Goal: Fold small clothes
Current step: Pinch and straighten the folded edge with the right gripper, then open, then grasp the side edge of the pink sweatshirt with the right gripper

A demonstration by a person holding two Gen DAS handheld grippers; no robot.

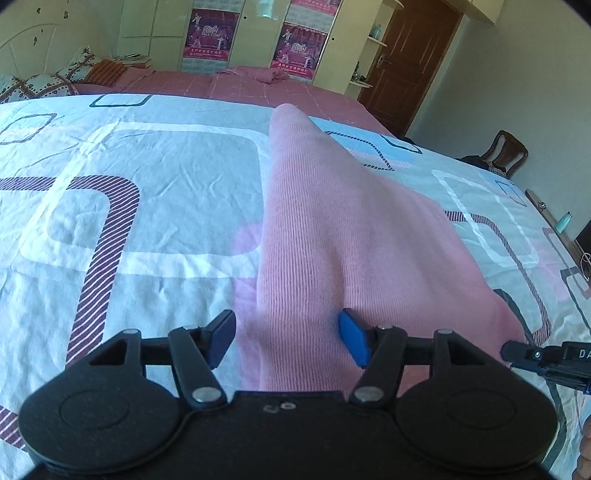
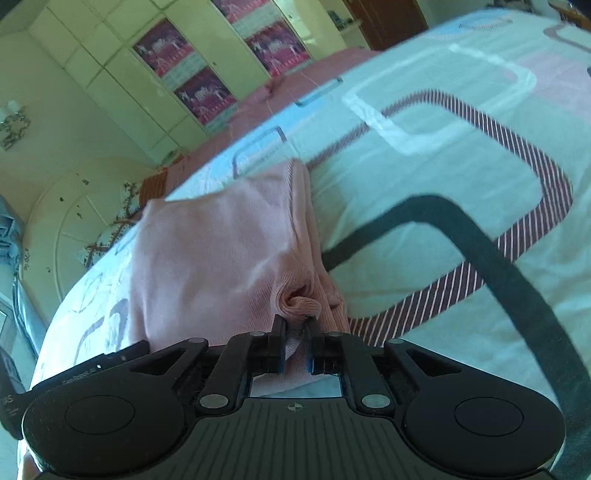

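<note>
Here, nearest the lens, the right gripper (image 2: 295, 345) is clenched on a bunched edge of the pink knit garment (image 2: 221, 251), fabric pinched between its pads. The left gripper (image 1: 284, 339) stands released, its jaws spread to either side of a raised ridge of the same garment without pressing it. The garment lies on the patterned bedsheet (image 1: 129, 206), which stretches bare to the left. Beyond are a pink blanket (image 1: 236, 86), wardrobe doors (image 1: 155, 29) and a brown door (image 1: 410, 62).
</note>
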